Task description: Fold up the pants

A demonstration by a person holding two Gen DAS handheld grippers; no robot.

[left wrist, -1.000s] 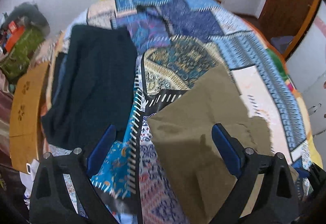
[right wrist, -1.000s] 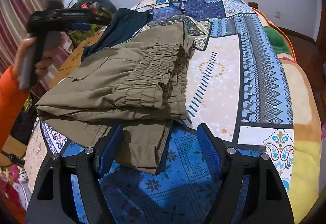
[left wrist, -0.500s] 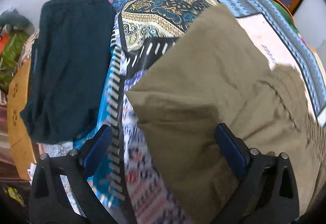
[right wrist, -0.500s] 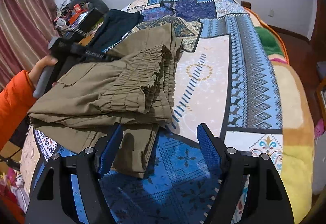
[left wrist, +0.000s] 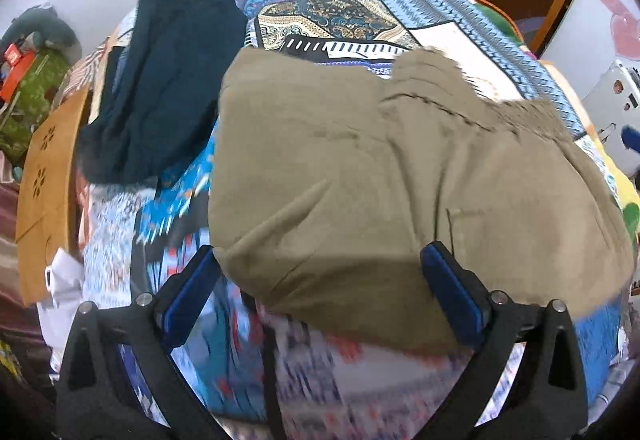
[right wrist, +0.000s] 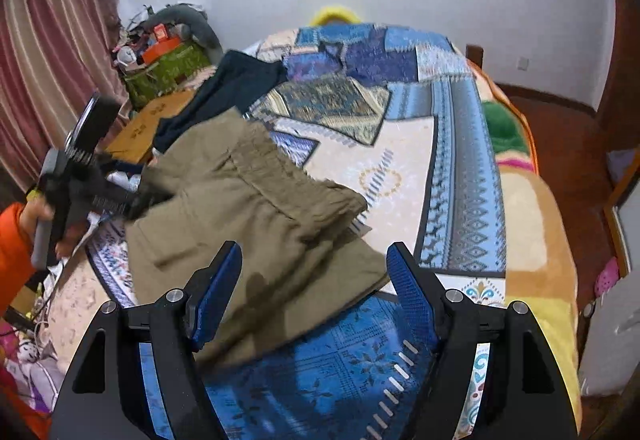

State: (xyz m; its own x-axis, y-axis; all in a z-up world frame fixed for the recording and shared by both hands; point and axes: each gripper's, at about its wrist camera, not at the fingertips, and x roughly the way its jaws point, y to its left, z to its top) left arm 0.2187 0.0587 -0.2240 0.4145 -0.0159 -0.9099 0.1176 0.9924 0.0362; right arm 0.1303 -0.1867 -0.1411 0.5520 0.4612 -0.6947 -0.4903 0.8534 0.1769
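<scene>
Although they are already doubled over into a thick bundle, the olive pants are lying limp on the patchwork quilt, sagging into it wherever it is dipping. They are looking like soft, light cotton, floppy rather than stiff, with a gathered elastic waistband bunching up at the side of the bundle facing the middle of the quilt. I am guessing the cloth will be draping and sliding apart if lifted by 1 layer only, so the sensible hold is at a folded corner or along the thick waistband, pinching all layers together.

Just over the near corner of the pants, the left gripper is hanging with its jaws spread wide and nothing pinched; the corner is sitting between the blue pads without being pressed. On the opposite edge of the pants, the right gripper is hovering with its jaws parted too, holding nothing.

Beyond the pants, toward the wall, a dark folded garment is lying flat on the quilt. Past it, a wooden stool is standing by the bed.
</scene>
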